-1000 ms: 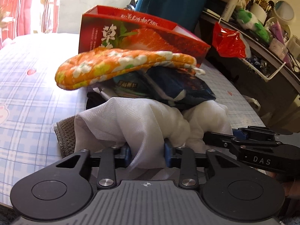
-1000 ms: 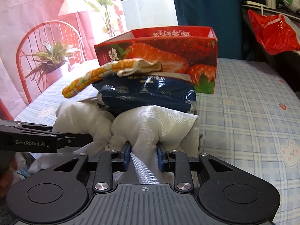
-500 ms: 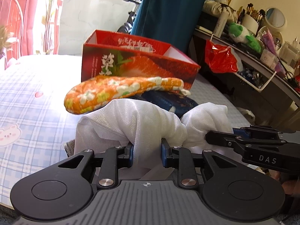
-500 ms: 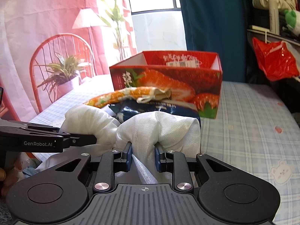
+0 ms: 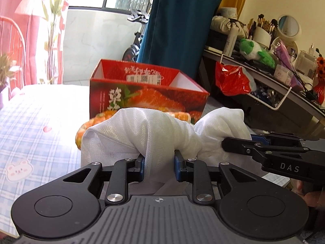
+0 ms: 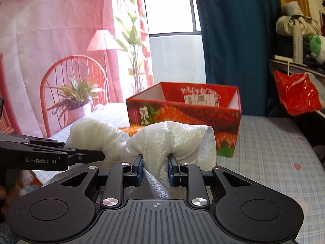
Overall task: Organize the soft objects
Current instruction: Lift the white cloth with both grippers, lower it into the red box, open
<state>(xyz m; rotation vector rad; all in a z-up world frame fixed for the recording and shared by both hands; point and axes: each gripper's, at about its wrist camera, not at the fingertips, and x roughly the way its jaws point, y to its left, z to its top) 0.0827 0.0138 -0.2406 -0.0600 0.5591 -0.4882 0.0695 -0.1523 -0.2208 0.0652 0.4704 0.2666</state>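
Observation:
A white mesh cloth (image 5: pixel 146 130) is bunched up in front of both cameras. My left gripper (image 5: pixel 159 166) is shut on one gathered fold of it. My right gripper (image 6: pixel 155 167) is shut on another fold of the same white mesh cloth (image 6: pixel 178 140). Each gripper shows in the other's view: the right gripper (image 5: pixel 264 148) at the right, the left gripper (image 6: pixel 61 154) at the left. An orange floral oven mitt (image 5: pixel 101 118) peeks out behind the cloth. Behind it stands an open red strawberry box (image 5: pixel 142 93), also the red strawberry box (image 6: pixel 182 111) in the right wrist view.
The bed with a blue plaid sheet (image 5: pixel 30 134) lies below. A cluttered shelf (image 5: pixel 264 69) with a red plastic bag (image 5: pixel 231 81) stands to the right. A teal curtain (image 6: pixel 233 40) hangs behind the box.
Both grippers rose together with the cloth. The dark blue packet and most of the oven mitt have dropped behind the raised cloth. The inside of the red box now shows.

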